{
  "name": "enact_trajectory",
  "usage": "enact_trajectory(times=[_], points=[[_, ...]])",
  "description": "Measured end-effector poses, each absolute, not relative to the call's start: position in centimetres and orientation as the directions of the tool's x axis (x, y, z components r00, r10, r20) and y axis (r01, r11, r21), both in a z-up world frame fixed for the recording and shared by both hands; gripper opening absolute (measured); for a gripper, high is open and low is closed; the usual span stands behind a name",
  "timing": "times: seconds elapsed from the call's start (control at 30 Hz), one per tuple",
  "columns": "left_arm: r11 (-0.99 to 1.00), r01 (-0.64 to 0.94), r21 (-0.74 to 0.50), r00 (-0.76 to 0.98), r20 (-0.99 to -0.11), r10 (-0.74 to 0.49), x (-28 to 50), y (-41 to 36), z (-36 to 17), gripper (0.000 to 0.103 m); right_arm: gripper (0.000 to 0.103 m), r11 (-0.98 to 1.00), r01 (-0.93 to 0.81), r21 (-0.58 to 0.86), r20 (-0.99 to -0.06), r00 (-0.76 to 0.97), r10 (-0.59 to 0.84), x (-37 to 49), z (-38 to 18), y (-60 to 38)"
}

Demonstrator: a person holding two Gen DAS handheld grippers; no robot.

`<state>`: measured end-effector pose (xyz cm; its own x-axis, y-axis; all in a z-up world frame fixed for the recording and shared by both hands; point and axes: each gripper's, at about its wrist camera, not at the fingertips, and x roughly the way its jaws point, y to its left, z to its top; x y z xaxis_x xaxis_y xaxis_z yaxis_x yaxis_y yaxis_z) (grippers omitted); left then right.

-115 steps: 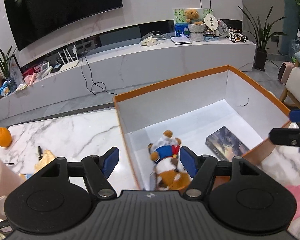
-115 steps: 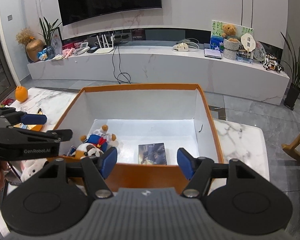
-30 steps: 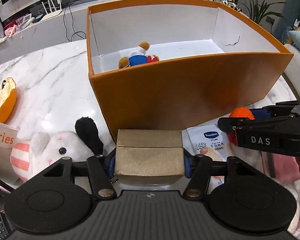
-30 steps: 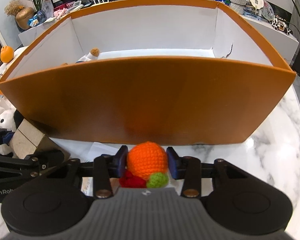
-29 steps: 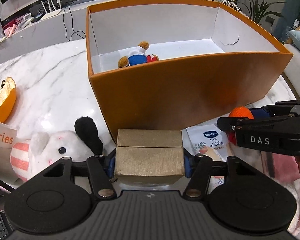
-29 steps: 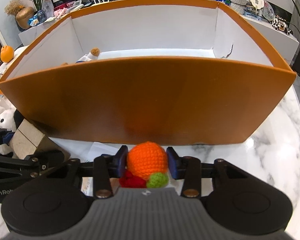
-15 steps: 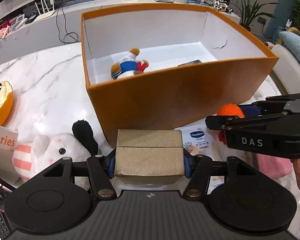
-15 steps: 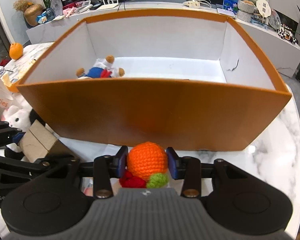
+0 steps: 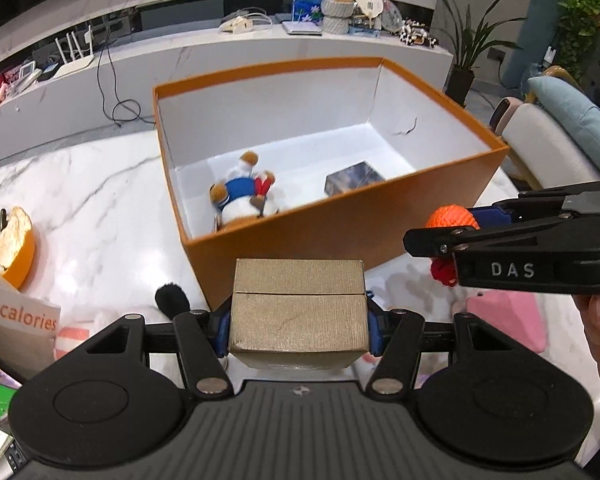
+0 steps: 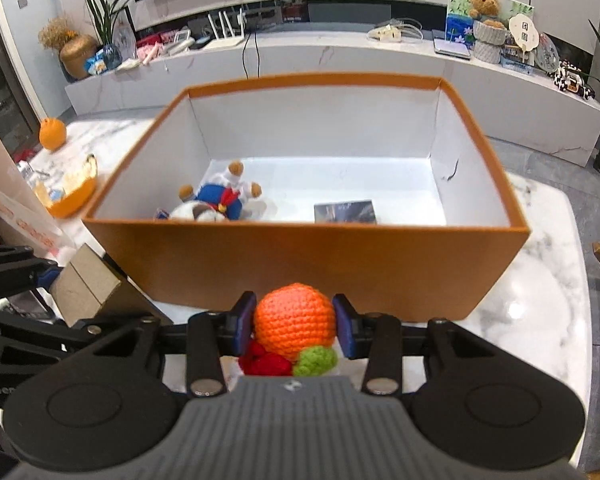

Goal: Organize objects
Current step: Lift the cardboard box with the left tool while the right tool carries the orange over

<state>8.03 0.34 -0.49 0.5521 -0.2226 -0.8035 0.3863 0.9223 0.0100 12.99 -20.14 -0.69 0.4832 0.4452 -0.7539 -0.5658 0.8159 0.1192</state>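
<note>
- Marble-topped white bench (image 9: 80, 184) fills the left wrist view, with a long white media shelf behind it along the wall.
- Large orange cardboard box with a white inside (image 9: 340, 236) stands open on the bench; a plush toy in a blue jacket (image 9: 242, 198) and a dark flat book (image 9: 354, 182) lie on its floor.
- Left claw (image 9: 299, 326) is clamped on a tan ridged cardboard box (image 9: 298, 312), one blue pad against each side, in front of the orange box's near wall.
- To the right, the right claw (image 9: 456, 222) grips an orange crocheted ball with red and green bits (image 9: 450, 218).
- Half an orange peel (image 9: 14, 244) lies at the left.
- Right wrist view: the right claw (image 10: 295, 328) is closed on the crocheted ball (image 10: 294, 322), just short of the orange box's (image 10: 300, 260) near wall.
- The plush toy (image 10: 216, 200) and book (image 10: 346, 212) lie inside; the tan box (image 10: 86, 284) shows at lower left.
</note>
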Motion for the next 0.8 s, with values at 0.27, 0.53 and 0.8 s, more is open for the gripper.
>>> enact_trajectory(times=[0.27,0.53,0.8], points=[[0.922,0.387,-0.020,0.561,-0.788,-0.253,8.8,0.1,0.5,0.068,0.044,0.831,-0.537,0.143,-0.716,0.524,0.461,13.6,1.7,-21.9],[0.909,0.396,-0.126,0.563,-0.749,-0.349,9.6,0.0,2.7,0.068,0.044,0.854,-0.479,0.204,-0.662,0.575,0.480,15.2,3.8,-23.6],[0.884,0.400,-0.240,0.529,-0.727,-0.437,10.2,-0.4,3.9,0.068,0.044,0.873,-0.434,0.224,-0.653,0.598,0.465,16.7,3.9,-24.3]])
